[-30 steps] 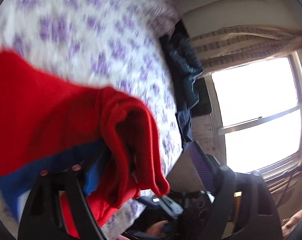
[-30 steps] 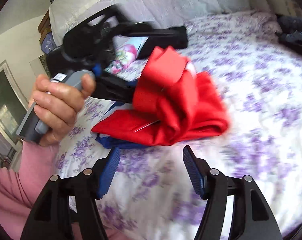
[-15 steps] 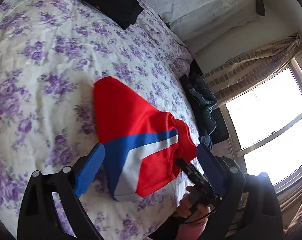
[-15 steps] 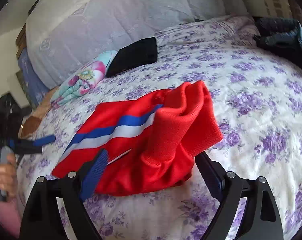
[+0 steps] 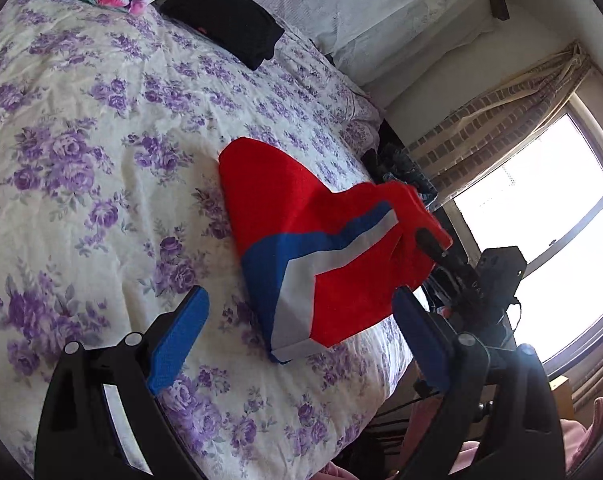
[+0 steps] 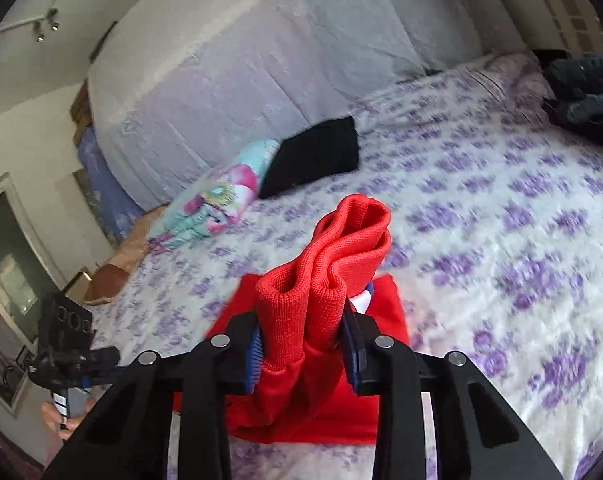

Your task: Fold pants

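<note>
Purple-flowered bed (image 5: 81, 128) carries the red pants (image 5: 325, 248), long axis running away. Right gripper (image 6: 301, 344) jaws pinch the ribbed waistband at the near right; left gripper (image 5: 297, 344) gapes empty.

The left tool (image 5: 297, 344) hangs open over the bed (image 5: 101, 160), just short of the red pants (image 5: 301, 216).

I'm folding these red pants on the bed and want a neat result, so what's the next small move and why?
Probably carry the right gripper, shut on the bunched ribbed end of the red pants, across and lay it flat. That end is lifted off the floral bedsheet, and the left gripper is open and holds nothing.
</note>
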Action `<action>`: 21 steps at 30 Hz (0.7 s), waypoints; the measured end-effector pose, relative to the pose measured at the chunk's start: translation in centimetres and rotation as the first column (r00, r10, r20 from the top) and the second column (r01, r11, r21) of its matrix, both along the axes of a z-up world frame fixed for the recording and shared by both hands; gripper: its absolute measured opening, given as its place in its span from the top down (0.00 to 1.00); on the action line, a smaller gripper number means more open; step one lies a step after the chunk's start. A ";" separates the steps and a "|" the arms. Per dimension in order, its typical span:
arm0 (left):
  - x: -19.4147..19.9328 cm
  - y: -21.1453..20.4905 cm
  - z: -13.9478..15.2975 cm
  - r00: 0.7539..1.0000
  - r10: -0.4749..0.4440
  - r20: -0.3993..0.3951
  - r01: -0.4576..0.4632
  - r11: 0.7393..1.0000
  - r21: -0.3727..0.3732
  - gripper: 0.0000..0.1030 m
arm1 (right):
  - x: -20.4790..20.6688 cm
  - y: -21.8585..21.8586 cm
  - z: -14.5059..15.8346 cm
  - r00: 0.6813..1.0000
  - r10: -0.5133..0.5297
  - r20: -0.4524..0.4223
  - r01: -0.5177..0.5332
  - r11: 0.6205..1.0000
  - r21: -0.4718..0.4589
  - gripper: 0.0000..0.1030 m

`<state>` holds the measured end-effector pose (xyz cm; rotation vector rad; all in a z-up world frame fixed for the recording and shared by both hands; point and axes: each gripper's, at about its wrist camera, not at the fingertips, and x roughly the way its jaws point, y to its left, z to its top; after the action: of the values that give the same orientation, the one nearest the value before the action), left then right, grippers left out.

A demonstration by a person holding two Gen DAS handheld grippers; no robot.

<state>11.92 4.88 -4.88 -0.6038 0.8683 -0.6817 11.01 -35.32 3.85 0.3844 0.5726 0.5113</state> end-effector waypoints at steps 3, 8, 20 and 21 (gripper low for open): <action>-0.6 -0.9 0.7 0.999 0.000 0.042 -0.004 0.997 0.083 0.12 | 0.8 -2.7 -2.3 0.992 -0.091 -0.093 0.092 0.996 0.008 0.68; -0.5 -3.5 1.5 0.994 -0.044 0.097 0.026 0.983 0.182 0.12 | 1.5 -5.1 -7.8 0.939 -0.176 -0.295 0.161 0.984 -0.074 0.46; -0.3 -12.5 2.5 0.931 -0.253 0.265 0.161 0.932 0.326 0.12 | -1.3 0.4 -0.3 1.000 0.014 -0.023 -0.016 0.994 -0.104 0.35; -0.3 -12.9 2.3 0.926 -0.271 0.264 0.177 0.927 0.331 0.12 | -0.5 0.8 -1.2 0.998 0.021 -0.056 -0.026 0.994 -0.105 0.35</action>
<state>11.64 -8.02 -2.63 -0.1147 0.7368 -0.8087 10.49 -34.55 2.61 0.2921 0.6555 0.4919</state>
